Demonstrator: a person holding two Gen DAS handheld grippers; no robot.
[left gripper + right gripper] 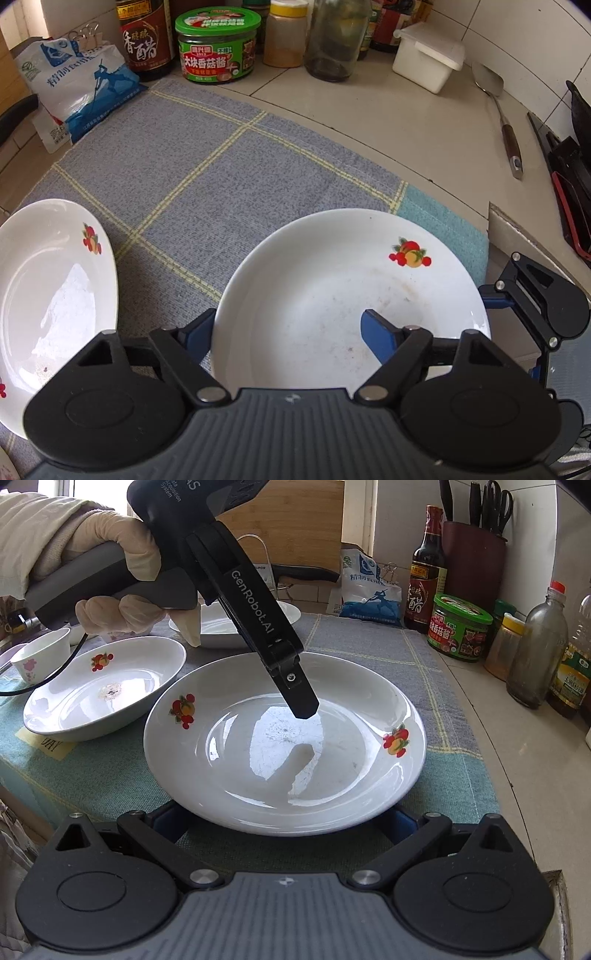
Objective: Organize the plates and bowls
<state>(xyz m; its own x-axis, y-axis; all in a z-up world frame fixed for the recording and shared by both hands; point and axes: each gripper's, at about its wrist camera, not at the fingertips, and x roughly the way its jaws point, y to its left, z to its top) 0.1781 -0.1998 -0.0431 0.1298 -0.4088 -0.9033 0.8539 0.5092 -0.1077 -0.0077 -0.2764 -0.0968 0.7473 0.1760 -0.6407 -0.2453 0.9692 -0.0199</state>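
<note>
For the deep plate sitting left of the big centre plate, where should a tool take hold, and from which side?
Grip the deep plate by its raised rim, one finger inside and one under the lip. Its flared wall lifts the edge off the cloth, leaving room beneath. Probably come from the near-left edge: on its right it sits close against the centre plate, and the left tool hangs over that plate.

Both wrist views look closely, from opposite sides, at one plate (332, 280) (284, 746).

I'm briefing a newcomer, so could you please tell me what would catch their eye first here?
A white plate with fruit decals sits mid-cloth, the left claw straddling its rim with one finger inside. A matching plate lies beside it, and jars and bottles line the back, the green jar brightest.
</note>
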